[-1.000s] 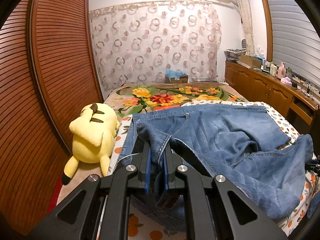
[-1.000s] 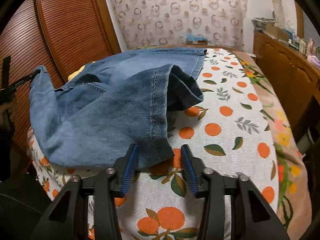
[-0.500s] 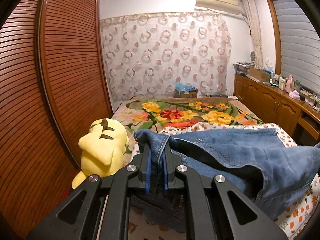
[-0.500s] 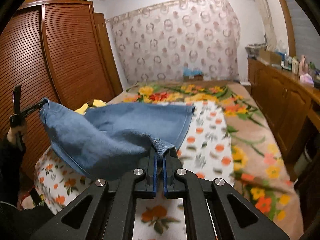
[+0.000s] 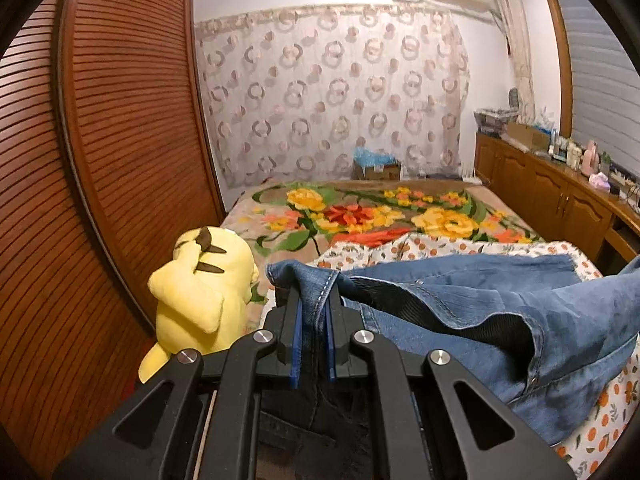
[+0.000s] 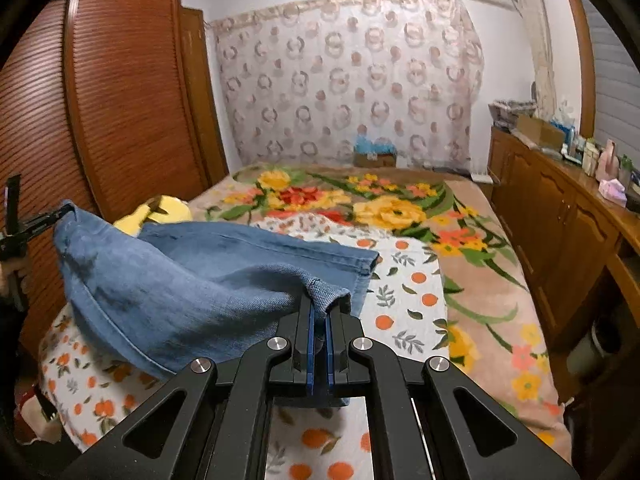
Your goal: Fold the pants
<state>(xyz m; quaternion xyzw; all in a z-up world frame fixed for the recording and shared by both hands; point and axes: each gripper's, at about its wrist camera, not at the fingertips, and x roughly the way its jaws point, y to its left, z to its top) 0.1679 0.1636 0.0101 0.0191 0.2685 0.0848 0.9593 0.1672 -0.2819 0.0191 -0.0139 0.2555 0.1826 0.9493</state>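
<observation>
Both sets of fingers (image 5: 334,312) (image 6: 308,320) clench the jeans (image 6: 168,292), our left gripper (image 5: 313,336) at the waistband and right gripper (image 6: 319,344) at a leg hem, lifting them above the bed's (image 6: 472,280) near edge so we can fold them.

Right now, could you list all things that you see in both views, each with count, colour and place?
jeans: one, blue, lifted over the bed's near end
sheet: one, white with oranges, under the jeans
blanket: one, floral, far half of the bed
plush: one, yellow, bed's left edge
wardrobe: one, brown, left wall
curtain: one, pale with rings, far wall
box: one, brown, behind the bed
cabinet: one, brown, right wall
left gripper: black, shut on jeans
right gripper: black, shut on jeans
</observation>
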